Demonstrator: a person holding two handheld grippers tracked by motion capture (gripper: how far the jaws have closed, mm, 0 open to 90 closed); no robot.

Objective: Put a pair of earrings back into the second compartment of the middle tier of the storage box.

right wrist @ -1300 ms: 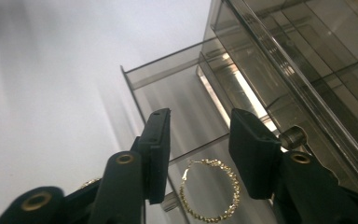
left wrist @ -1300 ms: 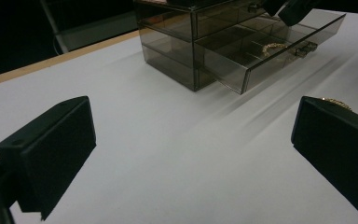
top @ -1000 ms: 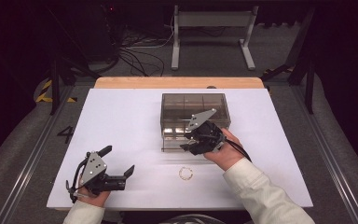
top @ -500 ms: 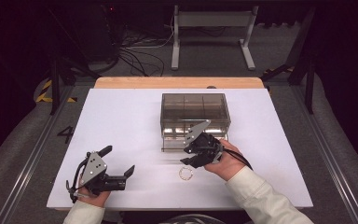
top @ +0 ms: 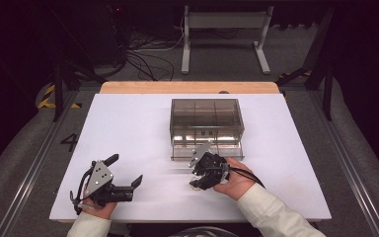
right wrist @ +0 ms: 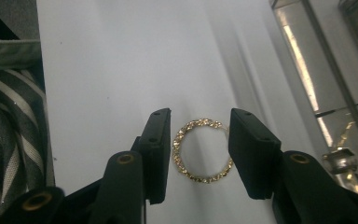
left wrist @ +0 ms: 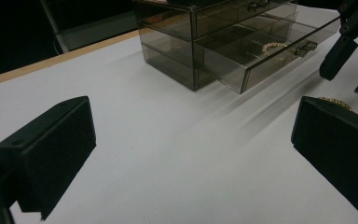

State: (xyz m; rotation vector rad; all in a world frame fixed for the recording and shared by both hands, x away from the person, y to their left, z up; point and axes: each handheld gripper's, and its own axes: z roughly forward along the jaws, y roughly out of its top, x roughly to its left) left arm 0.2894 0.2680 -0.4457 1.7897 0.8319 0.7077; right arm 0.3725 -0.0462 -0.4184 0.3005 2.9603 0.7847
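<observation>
our right gripper is down at the table, its jaws apart with a gold ring lying flat on the white top between them. neither pad touches the ring as far as we can see; there is a sliver of white on each side. in the high view that gripper sits just in front of the box's open drawer, with our right hand behind it and a pale sleeve running off the near edge.

our left gripper has its jaws spread wide with nothing between them but bare table. in the high view it rests near the front left corner, well apart from the other, pointing to the right.

the box is smoky clear plastic with compartments, standing at the middle of the table toward the far side. its lower drawer is pulled out toward us, and in the left gripper view something gold lies inside it. in that same view the ring peeks out past the edge of our own jaw, below the right gripper.

a wooden strip borders the table's far edge. cables lie on the floor beyond.
</observation>
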